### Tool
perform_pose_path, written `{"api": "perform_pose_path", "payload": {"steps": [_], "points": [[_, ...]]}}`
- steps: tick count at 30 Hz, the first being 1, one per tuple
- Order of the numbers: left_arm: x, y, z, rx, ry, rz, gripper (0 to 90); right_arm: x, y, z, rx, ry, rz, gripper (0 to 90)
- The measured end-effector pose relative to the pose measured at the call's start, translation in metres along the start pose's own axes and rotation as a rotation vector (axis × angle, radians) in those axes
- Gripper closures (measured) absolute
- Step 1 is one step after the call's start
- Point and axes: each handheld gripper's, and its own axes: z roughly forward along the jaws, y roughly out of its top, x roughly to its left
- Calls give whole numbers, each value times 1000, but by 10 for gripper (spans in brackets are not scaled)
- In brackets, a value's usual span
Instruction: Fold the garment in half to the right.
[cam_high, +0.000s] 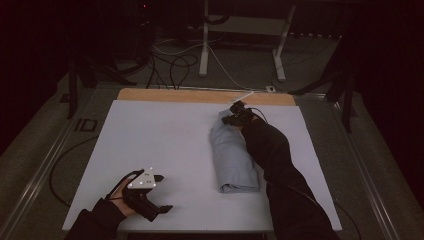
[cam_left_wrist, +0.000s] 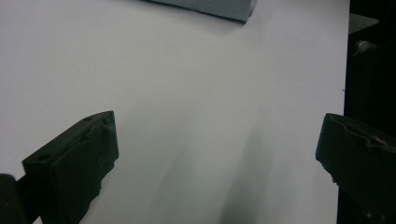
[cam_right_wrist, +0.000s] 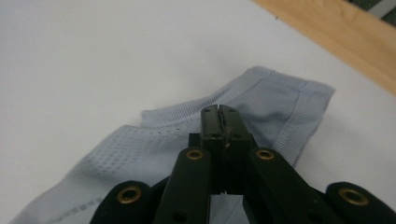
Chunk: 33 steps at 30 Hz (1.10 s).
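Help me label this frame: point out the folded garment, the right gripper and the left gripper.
folded garment (cam_high: 232, 160): high view, middle of the light blue cloth.
right gripper (cam_right_wrist: 218, 111): right gripper view, tips of its shut jaws above the cloth.
left gripper (cam_high: 159, 193): high view, midway between its open fingertips.

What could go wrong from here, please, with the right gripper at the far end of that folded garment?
1. The right gripper has its jaws shut at the far end of the folded grey garment; whether it pinches cloth is unclear, so a lift may come up empty.
2. If it does hold a layer, pulling could drag the fold open.
3. The left gripper stands open, apart from the garment, so nothing steadies the near end.
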Motion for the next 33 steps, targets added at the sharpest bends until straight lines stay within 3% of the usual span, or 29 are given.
{"api": "perform_pose_path", "payload": {"steps": [9, 14, 24, 26, 33], "points": [[2, -1, -1, -3, 3, -6, 3, -11, -8, 25, 85, -48, 12, 900], [1, -1, -1, -5, 4, -3, 3, -16, -10, 30, 71, -63, 31, 900], [2, -1, -1, -9, 0, -3, 3, -18, -9, 30, 70, -60, 47, 900], [2, -1, -1, -8, 0, -2, 3, -17, -7, 29, 78, -67, 21, 900], [1, 0, -3, -13, 1, -1, 3, -14, -2, 13, 58, -56, 18, 900]]}}
